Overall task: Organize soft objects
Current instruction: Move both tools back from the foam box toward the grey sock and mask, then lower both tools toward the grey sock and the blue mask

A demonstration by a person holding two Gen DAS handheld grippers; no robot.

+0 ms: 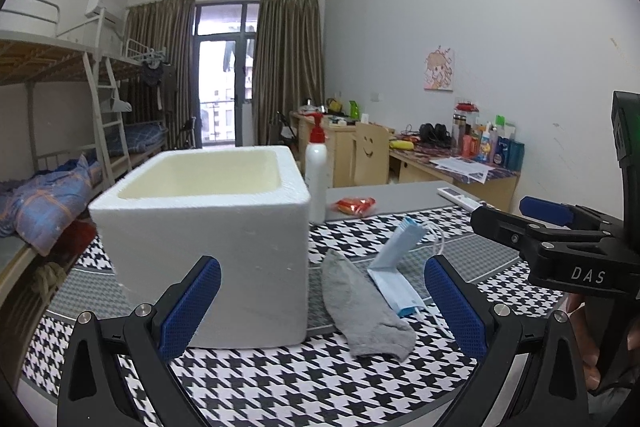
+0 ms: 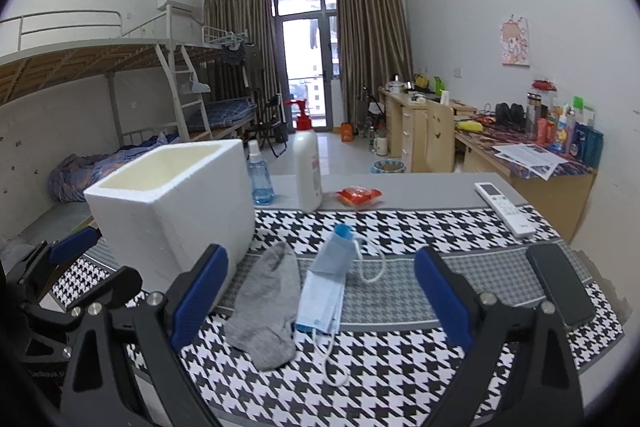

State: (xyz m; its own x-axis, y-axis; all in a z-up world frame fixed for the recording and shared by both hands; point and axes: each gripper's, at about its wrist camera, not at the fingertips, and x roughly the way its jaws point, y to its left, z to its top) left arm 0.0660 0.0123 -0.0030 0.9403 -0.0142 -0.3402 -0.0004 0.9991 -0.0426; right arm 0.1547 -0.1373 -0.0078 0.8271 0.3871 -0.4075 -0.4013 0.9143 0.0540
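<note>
Hovering over houndstooth cloth (image 2: 400, 227) on table: 2 grippers, both w/ blue-padded jaws spread wide, nothing pinched. Left gripper (image 1: 322, 301) low & close to 1 white foam box (image 1: 208, 227), left pad in front of box's near face, right pad just beside mask. Right gripper (image 2: 320, 287) framing the soft items; also seen at right edge of left wrist view, w/ part of a hand (image 1: 600, 347) gripping it. Soft items on cloth: 1 grey sock (image 2: 266, 307) lying flat, just right of box; 1 blue face mask (image 2: 326, 283) folded, upper half propped up, ear loops trailing on cloth, touching or nearly touching sock's right edge – can't tell which. Box open-topped, interior cream, contents not visible. Behind box, on bare grey tabletop: 1 white pump bottle w/ red top (image 2: 306, 167), 1 clear blue bottle (image 2: 260, 175), 1 red-orange snack packet (image 2: 358, 195). Right side of cloth: 1 white remote (image 2: 504, 207), 1 black phone (image 2: 560, 289), well apart from sock & mask.
</note>
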